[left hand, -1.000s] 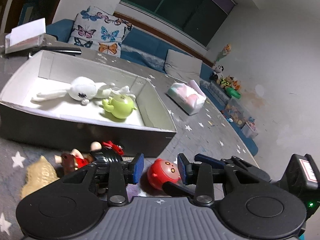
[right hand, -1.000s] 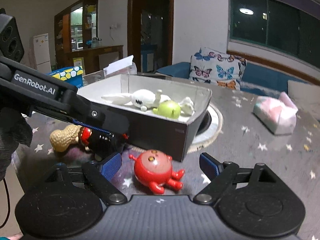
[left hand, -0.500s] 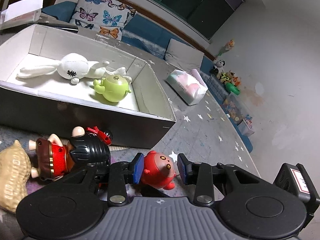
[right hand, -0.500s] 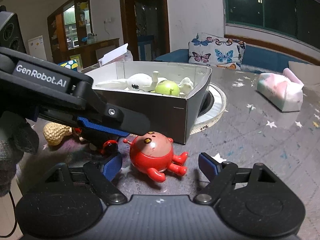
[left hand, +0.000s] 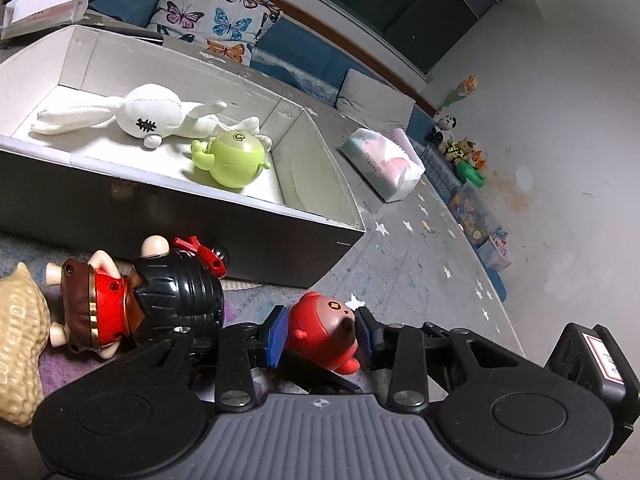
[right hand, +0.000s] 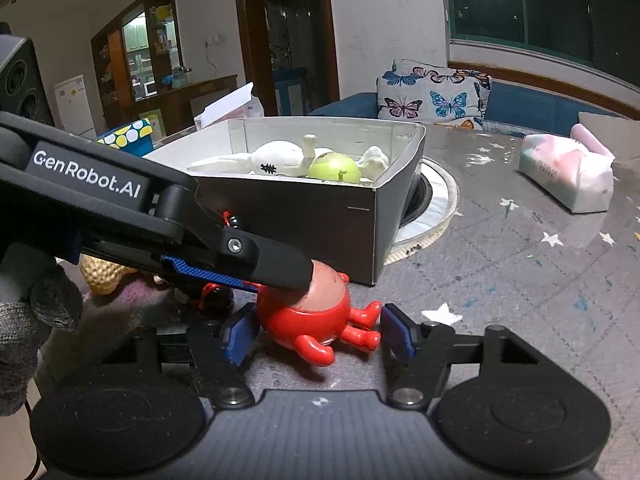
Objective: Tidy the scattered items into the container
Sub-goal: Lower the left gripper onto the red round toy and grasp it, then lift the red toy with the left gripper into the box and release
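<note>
Left hand-held gripper (left hand: 318,334) has closed on the round red hard-plastic toy figure (left hand: 322,332), pads pinching its head. Right hand-held gripper (right hand: 316,336) brackets its body, jaws wide, gripping nothing. Likely light, rigid, slick; hold at the widest part.

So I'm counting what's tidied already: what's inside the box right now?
Inside the box lie a white plush rabbit and a green round toy, touching each other. The floor beneath them is hidden, so anything flat under them cannot be seen.
</note>
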`<control>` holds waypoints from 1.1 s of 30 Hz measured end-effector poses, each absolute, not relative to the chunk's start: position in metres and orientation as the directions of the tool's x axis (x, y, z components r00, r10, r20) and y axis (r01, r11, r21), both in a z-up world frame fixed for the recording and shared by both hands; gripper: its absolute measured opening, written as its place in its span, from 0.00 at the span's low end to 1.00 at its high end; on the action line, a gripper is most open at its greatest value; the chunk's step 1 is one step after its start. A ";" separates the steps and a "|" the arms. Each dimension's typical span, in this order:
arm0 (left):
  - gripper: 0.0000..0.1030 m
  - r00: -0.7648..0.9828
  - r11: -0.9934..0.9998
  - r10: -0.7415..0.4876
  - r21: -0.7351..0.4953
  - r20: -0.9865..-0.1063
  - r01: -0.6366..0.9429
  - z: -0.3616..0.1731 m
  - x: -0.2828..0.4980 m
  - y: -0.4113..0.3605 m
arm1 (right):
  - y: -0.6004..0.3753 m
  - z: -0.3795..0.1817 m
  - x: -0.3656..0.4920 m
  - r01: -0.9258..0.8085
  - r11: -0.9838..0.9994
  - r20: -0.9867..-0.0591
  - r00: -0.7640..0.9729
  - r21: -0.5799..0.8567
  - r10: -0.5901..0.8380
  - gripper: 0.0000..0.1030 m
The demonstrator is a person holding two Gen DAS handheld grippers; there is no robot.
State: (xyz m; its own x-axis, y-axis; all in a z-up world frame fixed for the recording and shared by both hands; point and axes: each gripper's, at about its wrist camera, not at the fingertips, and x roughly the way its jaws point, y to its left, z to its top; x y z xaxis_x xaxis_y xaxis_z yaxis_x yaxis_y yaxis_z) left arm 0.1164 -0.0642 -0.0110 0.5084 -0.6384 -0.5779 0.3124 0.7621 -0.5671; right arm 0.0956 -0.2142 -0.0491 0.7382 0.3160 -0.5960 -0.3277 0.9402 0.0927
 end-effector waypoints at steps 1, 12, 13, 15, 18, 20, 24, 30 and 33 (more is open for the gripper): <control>0.37 0.509 0.762 -0.639 -0.567 -0.577 0.312 -0.011 0.116 -0.064 | -0.214 -0.049 0.096 -0.328 0.940 -0.596 0.738 0.093 0.316 0.66; 0.36 0.508 0.761 -0.641 -0.564 -0.575 0.322 -0.012 0.116 -0.065 | -0.214 -0.052 0.097 -0.318 0.943 -0.596 0.739 0.101 0.313 0.65; 0.35 0.508 0.760 -0.642 -0.564 -0.574 0.323 -0.012 0.116 -0.065 | -0.214 -0.052 0.097 -0.318 0.943 -0.596 0.739 0.101 0.314 0.65; 0.35 0.509 0.760 -0.642 -0.561 -0.573 0.328 -0.011 0.114 -0.065 | -0.214 -0.051 0.096 -0.318 0.942 -0.596 0.739 0.105 0.315 0.65; 0.34 0.511 0.756 -0.647 -0.562 -0.566 0.335 -0.008 0.111 -0.065 | -0.214 -0.049 0.092 -0.319 0.943 -0.590 0.744 0.098 0.313 0.65; 0.34 0.514 0.751 -0.652 -0.565 -0.557 0.341 -0.004 0.108 -0.064 | -0.213 -0.045 0.089 -0.320 0.943 -0.584 0.750 0.089 0.310 0.65; 0.34 0.529 0.739 -0.665 -0.564 -0.527 0.368 0.009 0.101 -0.061 | -0.212 -0.031 0.083 -0.327 0.943 -0.561 0.770 0.062 0.304 0.65; 0.34 0.582 0.731 -0.667 -0.563 -0.465 0.387 0.037 0.098 -0.052 | -0.203 -0.001 0.084 -0.355 0.935 -0.505 0.806 0.007 0.309 0.65; 0.34 0.612 0.738 -0.653 -0.556 -0.446 0.382 0.047 0.103 -0.044 | -0.196 0.010 0.093 -0.381 0.924 -0.491 0.808 -0.014 0.326 0.65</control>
State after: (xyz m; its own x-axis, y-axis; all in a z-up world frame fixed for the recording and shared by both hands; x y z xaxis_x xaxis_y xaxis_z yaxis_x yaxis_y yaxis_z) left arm 0.1027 -0.0440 0.0473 0.6116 -0.6531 -0.4464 0.3824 0.7381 -0.5559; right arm 0.0927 -0.1961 0.0102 0.8082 0.3258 -0.4906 -0.3810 0.9245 -0.0137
